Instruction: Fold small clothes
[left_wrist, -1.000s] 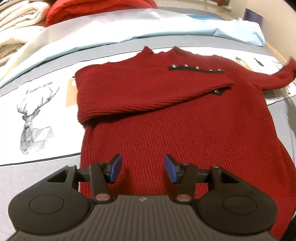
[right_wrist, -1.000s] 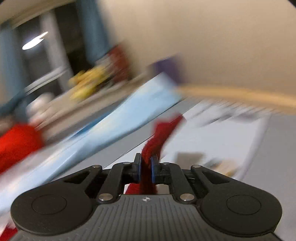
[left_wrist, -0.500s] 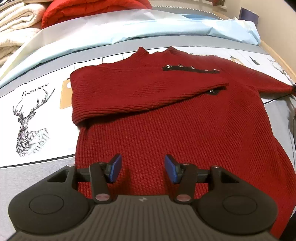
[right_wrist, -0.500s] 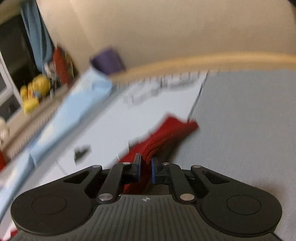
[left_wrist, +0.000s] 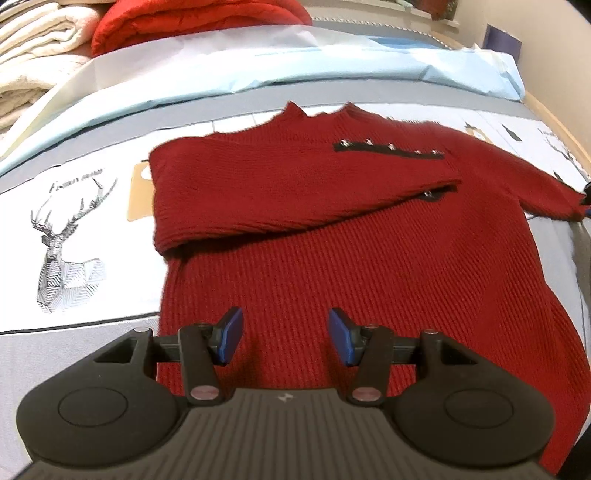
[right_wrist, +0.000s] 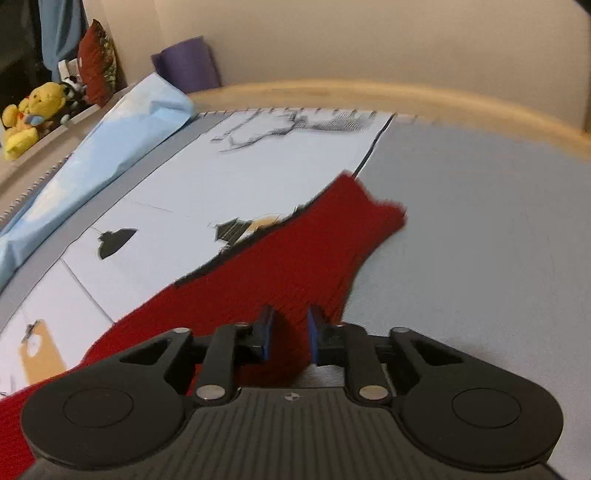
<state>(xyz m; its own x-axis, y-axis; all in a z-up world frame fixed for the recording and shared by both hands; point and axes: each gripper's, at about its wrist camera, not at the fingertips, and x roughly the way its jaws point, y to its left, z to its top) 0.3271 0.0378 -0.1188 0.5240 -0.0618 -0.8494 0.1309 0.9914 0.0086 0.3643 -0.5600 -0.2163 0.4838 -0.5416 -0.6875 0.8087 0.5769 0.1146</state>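
Note:
A dark red knit sweater (left_wrist: 351, 258) lies flat on the bed, neck away from me, with its left sleeve folded across the chest. My left gripper (left_wrist: 284, 334) is open and empty, just above the sweater's lower hem area. The right sleeve (right_wrist: 314, 251) lies stretched out flat on the bedsheet toward the bed's edge. My right gripper (right_wrist: 288, 334) hovers over that sleeve with its jaws a little apart, no longer pinching the cloth. The right gripper's tip shows at the far right edge of the left wrist view (left_wrist: 586, 201).
The bedsheet (left_wrist: 74, 206) has a deer print. A light blue pillow (left_wrist: 332, 62), cream blankets (left_wrist: 33, 74) and a red quilt (left_wrist: 192, 18) lie at the head. A wooden bed rail (right_wrist: 369, 92) and a wall bound the right side; a yellow plush toy (right_wrist: 22, 122) sits on a ledge.
My right gripper carried the right sleeve outward, laid it flat on the bed and opened its jaws. The left gripper stayed open over the hem.

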